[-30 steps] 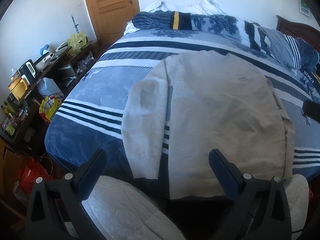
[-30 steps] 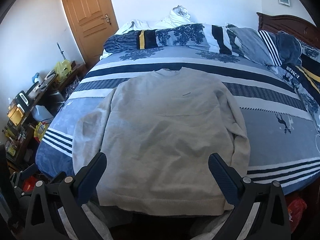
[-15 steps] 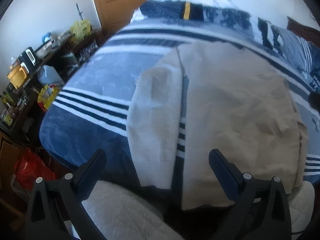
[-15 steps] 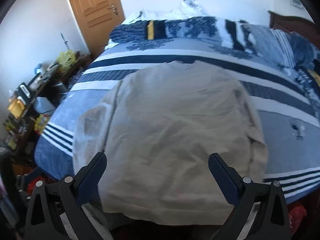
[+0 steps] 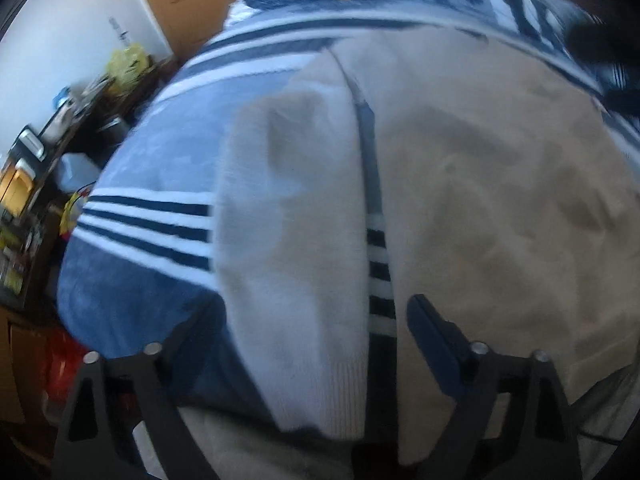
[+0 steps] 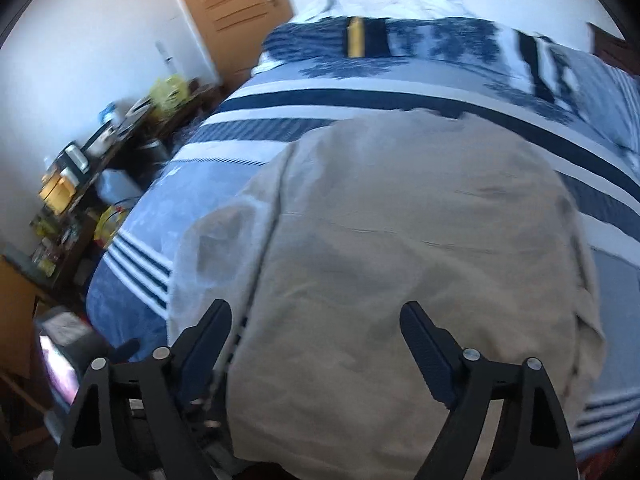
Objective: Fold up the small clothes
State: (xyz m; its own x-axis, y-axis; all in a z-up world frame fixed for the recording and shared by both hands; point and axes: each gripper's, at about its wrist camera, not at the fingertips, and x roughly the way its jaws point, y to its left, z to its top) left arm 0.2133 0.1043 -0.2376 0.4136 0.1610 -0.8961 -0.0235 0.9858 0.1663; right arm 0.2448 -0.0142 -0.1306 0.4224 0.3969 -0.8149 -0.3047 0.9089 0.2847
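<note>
Sweater (image 6: pixel 408 240), one, beige knit, spread flat, front up, on a bed (image 6: pixel 208 184) covered in a blue blanket with white and navy stripes. Body broad and lightly creased; neckline toward the head of the bed, ribbed hem at the foot edge, nearest both cameras. One sleeve (image 5: pixel 296 216) lies straight down along the body's side, parted from it by a narrow strip of blanket; ribbed cuff at the foot edge. The other sleeve runs close along the opposite side of the body, toward the bed's other long edge. Both views motion-blurred, so fine knit detail is lost.

Left gripper (image 5: pixel 310 320): jaws spread but just been closing; sleeve cuff lies between them in view, pads not pressing on it. Right gripper (image 6: pixel 316 326): likewise spread, just been closing, above the hem region of the body, nothing pinched.

Count: one sweater, two grippers, one bed. Bunched bedding (image 6: pixel 400 44) piled at the head edge. One wooden door (image 6: pixel 232 4) beyond the bed; one cluttered shelf (image 6: pixel 72 184) along the wall beside it.
</note>
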